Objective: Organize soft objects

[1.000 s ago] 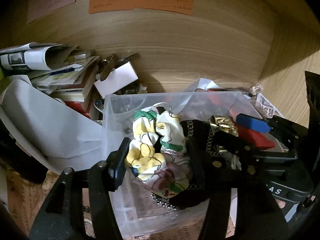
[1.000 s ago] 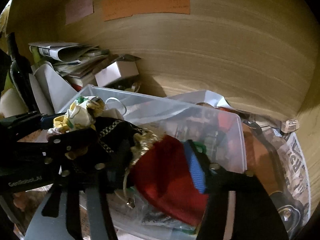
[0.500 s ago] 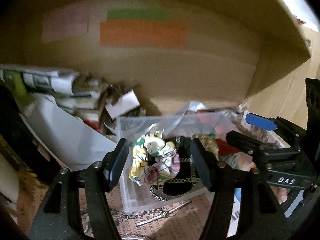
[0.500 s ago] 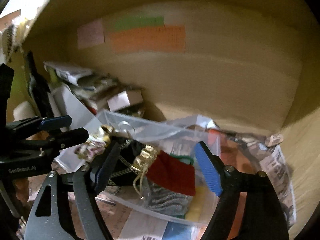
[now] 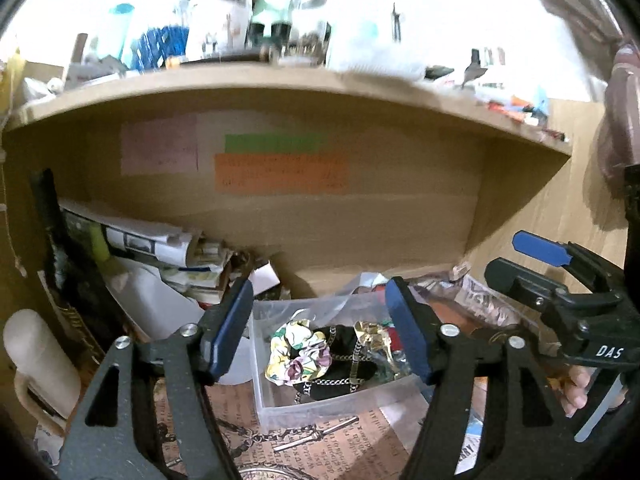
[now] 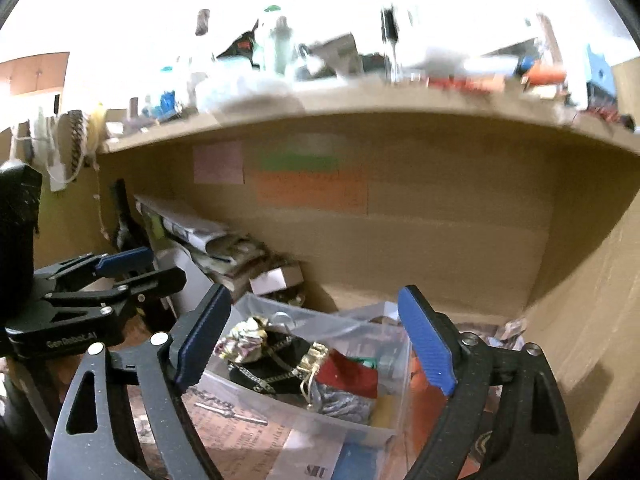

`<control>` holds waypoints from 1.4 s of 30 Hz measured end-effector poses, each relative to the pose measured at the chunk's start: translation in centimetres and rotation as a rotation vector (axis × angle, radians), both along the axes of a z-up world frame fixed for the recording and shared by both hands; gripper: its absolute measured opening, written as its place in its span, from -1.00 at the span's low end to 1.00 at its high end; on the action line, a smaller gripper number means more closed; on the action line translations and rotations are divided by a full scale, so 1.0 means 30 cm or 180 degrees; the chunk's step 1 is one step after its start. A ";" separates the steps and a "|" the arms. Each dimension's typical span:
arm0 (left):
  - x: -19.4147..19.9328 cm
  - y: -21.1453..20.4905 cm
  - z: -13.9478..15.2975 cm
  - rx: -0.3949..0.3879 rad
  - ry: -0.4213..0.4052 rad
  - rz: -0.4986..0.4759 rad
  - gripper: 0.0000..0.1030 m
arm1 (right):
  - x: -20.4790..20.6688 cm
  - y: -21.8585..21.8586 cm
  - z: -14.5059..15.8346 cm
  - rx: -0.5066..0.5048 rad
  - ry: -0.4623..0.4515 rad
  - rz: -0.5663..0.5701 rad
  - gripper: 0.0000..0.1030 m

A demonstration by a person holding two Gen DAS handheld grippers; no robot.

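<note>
A clear plastic bin [image 5: 280,402] [image 6: 384,432] stands on the shelf floor under a wooden shelf. In it lie a floral scrunchie [image 5: 298,354] [image 6: 244,338], a black pouch with a chain [image 5: 340,368] [image 6: 276,364], a gold piece [image 5: 370,330] [image 6: 314,354] and a red cloth [image 6: 348,372]. My left gripper [image 5: 318,332] is open and empty, held back above the bin. My right gripper [image 6: 316,344] is open and empty, also back from the bin. Each gripper shows in the other's view, the right [image 5: 560,276] and the left [image 6: 120,272].
Stacked papers and a small white box [image 5: 264,278] crowd the left of the shelf. A metal chain and key [image 5: 304,436] lie in front of the bin on printed paper. Coloured notes [image 5: 280,172] stick to the back wall. The shelf above [image 5: 280,80] carries clutter.
Both grippers let go of the soft things into the bin, opened and pulled back and up. The scrunchie, pouch and red cloth now lie in the bin.
</note>
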State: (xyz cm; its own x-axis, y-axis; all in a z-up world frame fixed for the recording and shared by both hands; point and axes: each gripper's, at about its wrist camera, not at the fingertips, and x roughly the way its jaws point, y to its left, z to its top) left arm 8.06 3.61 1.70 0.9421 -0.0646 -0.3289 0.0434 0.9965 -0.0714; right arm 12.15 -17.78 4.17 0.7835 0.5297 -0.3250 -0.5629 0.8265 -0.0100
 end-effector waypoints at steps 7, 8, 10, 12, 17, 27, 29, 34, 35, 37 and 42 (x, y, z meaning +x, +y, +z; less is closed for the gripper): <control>-0.096 0.003 0.040 0.0000 -0.0215 0.0050 0.77 | -0.075 -0.016 0.034 0.0117 -0.0174 -0.0007 1.00; -0.098 0.003 0.039 0.0009 -0.0233 0.0062 0.80 | -0.083 -0.019 0.037 0.0139 -0.0194 -0.0021 1.00; -0.120 0.001 0.049 0.0022 -0.0267 0.0078 0.90 | -0.094 -0.022 0.039 0.0165 -0.0191 -0.0026 1.00; -0.132 0.002 0.051 0.0017 -0.0276 0.0077 0.94 | -0.102 -0.028 0.042 0.0194 -0.0176 -0.0035 1.00; -0.144 -0.002 0.050 0.0042 -0.0292 0.0087 0.98 | -0.117 -0.033 0.041 0.0218 -0.0182 -0.0069 1.00; -0.151 -0.010 0.046 0.0064 -0.0296 0.0092 0.99 | -0.131 -0.033 0.039 0.0239 -0.0177 -0.0072 1.00; -0.154 -0.014 0.046 0.0068 -0.0297 0.0106 0.99 | -0.132 -0.031 0.038 0.0226 -0.0181 -0.0062 1.00; -0.153 -0.020 0.043 0.0070 -0.0278 0.0093 1.00 | -0.137 -0.029 0.038 0.0230 -0.0180 -0.0070 1.00; -0.153 -0.020 0.042 0.0078 -0.0277 0.0090 1.00 | -0.136 -0.030 0.038 0.0230 -0.0179 -0.0066 1.00; -0.154 -0.023 0.041 0.0091 -0.0278 0.0085 1.00 | -0.136 -0.031 0.037 0.0235 -0.0176 -0.0064 1.00; -0.157 -0.026 0.042 0.0103 -0.0284 0.0071 1.00 | -0.137 -0.033 0.037 0.0239 -0.0172 -0.0061 1.00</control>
